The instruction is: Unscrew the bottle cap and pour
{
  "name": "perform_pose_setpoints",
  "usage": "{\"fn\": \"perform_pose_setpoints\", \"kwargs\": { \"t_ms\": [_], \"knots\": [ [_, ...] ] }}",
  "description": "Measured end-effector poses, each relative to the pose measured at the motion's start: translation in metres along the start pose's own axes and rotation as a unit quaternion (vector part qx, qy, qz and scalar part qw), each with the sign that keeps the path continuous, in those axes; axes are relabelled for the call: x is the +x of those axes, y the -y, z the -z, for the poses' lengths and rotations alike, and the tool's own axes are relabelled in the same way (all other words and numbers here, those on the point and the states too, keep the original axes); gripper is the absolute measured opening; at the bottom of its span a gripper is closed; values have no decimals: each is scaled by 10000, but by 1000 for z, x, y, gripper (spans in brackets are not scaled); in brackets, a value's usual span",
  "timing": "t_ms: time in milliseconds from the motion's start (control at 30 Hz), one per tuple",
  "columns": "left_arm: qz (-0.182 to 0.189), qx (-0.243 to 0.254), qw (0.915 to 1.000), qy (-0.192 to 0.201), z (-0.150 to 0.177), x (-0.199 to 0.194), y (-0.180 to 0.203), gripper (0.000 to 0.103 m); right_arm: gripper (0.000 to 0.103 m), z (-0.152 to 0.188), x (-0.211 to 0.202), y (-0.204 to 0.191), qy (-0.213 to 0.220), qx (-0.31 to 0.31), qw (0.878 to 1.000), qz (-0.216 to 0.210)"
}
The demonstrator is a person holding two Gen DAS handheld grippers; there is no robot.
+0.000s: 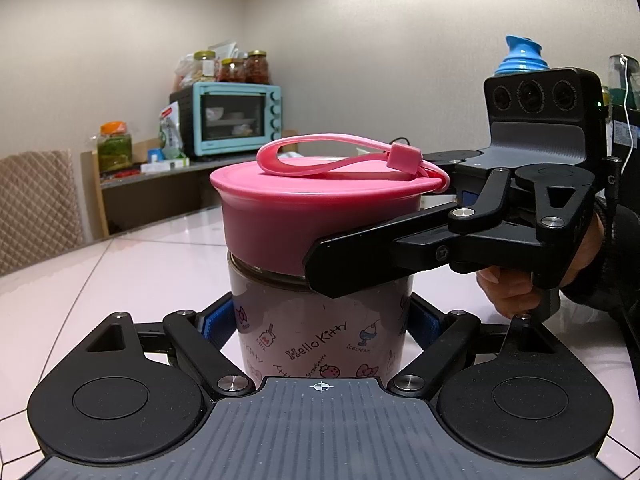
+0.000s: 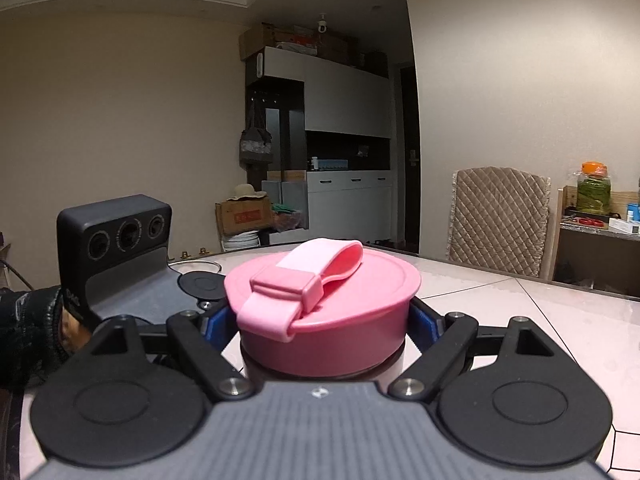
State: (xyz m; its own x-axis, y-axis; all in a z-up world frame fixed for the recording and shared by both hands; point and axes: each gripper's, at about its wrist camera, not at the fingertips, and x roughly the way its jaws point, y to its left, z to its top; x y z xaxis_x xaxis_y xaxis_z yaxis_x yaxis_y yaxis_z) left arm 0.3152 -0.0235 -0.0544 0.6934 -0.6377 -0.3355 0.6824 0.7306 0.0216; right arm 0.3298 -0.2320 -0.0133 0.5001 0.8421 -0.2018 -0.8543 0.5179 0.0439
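The left gripper (image 1: 320,320) reaches in level and low, its blue-padded fingers (image 1: 218,320) pressed against either side of the bottle (image 1: 320,332), pinching the printed body below the cap. The bottle stands upright on the pale tiled bench (image 1: 120,264), right in front of the left camera.

The right gripper (image 2: 324,320) comes in from the side, roughly level and at cap height. In the left wrist view its near finger (image 1: 348,256) lies across the lower edge of the pink cap (image 1: 316,208), and the person's hand (image 1: 516,280) grips the handle behind it. In the right wrist view its blue-padded fingers (image 2: 424,320) sit tight on both sides of the cap (image 2: 328,312), pinching it. The cap sits on the bottle's neck, with a thin dark gap showing under its rim. A pink carry strap (image 2: 316,276) lies looped flat over the cap's top.

The two grippers meet at about a right angle, one above the other, and the left gripper's camera block (image 2: 114,236) shows just beside the cap on the left of the right wrist view.

The bench runs open and bare to the left of the bottle, up to its far edge where a quilted chair back (image 1: 38,204) stands. Beyond the right gripper the bench surface is also open toward another quilted chair (image 2: 498,220). Well apart, against the wall, a side shelf carries a teal toaster oven (image 1: 236,120) with jars (image 1: 232,66) on top and a green-filled jar (image 1: 115,146) beside it. A blue object (image 1: 522,56) rises behind the right gripper's camera block.
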Motion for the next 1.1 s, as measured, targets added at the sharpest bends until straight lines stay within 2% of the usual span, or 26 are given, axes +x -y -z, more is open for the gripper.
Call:
{"fn": "perform_pose_setpoints", "kwargs": {
  "t_ms": [233, 433, 800, 867, 1100],
  "knots": [
    [-1, 1, 10000, -1, 0, 0, 0, 90, 86, -1, -3, 1, -84, -19, 9999, 65],
    [-1, 1, 10000, -2, 0, -1, 0, 90, 100, -3, -9, -11, -59, 142, 9987, 483],
    [1, 3, 10000, 3, 0, -1, 0, 90, 102, -7, -21, -32, -15, 436, 9912, 1248],
    [3, 2, 10000, 3, 0, -1, 0, 90, 102, -4, -6, -38, 9, 443, 9874, 1518],
    [2, 3, 10000, 3, 0, -1, 0, 90, 102, 2, -4, -49, 148, 462, 9780, 2027]
  ]
}}
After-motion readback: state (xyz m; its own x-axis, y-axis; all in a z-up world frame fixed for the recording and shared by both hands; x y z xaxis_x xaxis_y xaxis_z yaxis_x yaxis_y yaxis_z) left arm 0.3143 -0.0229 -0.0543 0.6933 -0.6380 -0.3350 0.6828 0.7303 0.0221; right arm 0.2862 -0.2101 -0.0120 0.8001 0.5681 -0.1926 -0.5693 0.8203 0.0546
